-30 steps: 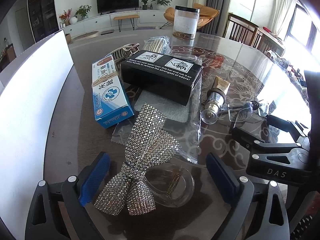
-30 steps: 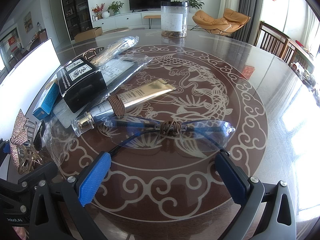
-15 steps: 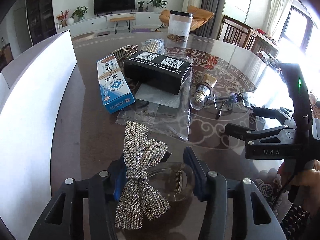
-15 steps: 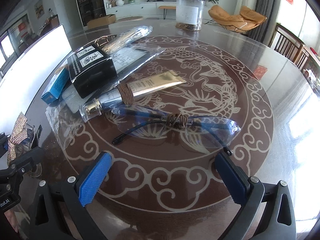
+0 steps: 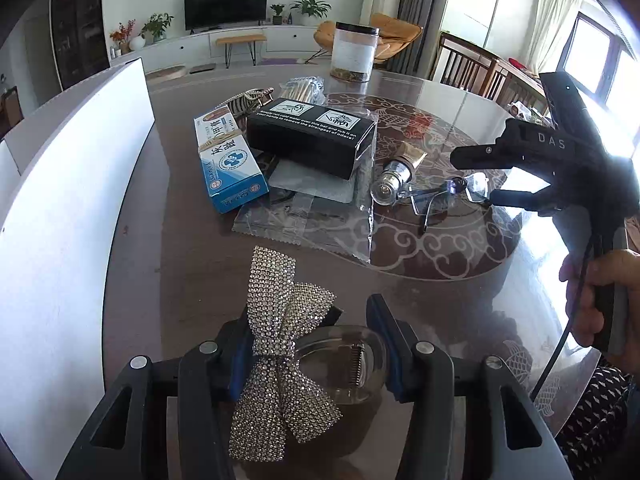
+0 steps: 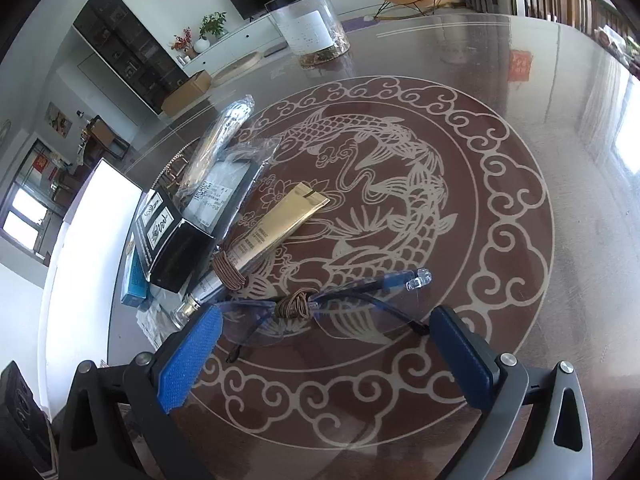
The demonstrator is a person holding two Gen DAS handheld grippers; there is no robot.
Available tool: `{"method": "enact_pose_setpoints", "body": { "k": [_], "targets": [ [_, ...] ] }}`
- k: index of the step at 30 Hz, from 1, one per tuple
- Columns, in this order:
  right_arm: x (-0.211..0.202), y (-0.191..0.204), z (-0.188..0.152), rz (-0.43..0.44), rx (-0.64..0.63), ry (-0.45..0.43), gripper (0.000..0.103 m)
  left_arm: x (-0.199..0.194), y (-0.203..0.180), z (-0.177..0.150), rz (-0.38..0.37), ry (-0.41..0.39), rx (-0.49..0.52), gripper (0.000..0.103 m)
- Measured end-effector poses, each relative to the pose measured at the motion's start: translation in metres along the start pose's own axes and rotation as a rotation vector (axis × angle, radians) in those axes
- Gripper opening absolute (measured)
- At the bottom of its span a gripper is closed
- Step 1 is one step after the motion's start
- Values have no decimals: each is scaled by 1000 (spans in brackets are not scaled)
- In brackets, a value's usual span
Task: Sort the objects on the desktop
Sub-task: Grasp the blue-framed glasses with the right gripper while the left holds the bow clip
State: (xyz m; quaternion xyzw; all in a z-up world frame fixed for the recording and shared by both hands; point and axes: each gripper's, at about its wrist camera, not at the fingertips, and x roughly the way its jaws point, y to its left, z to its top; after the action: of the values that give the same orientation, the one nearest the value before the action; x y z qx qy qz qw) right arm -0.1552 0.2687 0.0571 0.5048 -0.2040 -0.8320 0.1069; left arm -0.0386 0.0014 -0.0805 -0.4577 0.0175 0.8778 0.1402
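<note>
At the near left of the round glass table (image 5: 460, 296), the left gripper (image 5: 316, 346) is clamped on a rhinestone bow hair clip (image 5: 280, 360), its pads pressing both sides. To do this well, lift it straight up without twisting. Further right, the right gripper (image 6: 326, 352) hovers with jaws wide apart over rimless eyeglasses (image 6: 340, 304), holding nothing, just beside a gold cosmetic tube (image 6: 276, 228).
</note>
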Motion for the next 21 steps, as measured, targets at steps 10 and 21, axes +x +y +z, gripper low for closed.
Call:
{"method": "enact_pose_setpoints", "body": {
  "k": [10,21],
  "targets": [
    [-7,9,-5,-21,140,83,103,0,0,1,15,-10,-12,52],
    [41,66,0,-195,-60,47,51,-9,3,-1,23,-4,-16,52]
  ]
}}
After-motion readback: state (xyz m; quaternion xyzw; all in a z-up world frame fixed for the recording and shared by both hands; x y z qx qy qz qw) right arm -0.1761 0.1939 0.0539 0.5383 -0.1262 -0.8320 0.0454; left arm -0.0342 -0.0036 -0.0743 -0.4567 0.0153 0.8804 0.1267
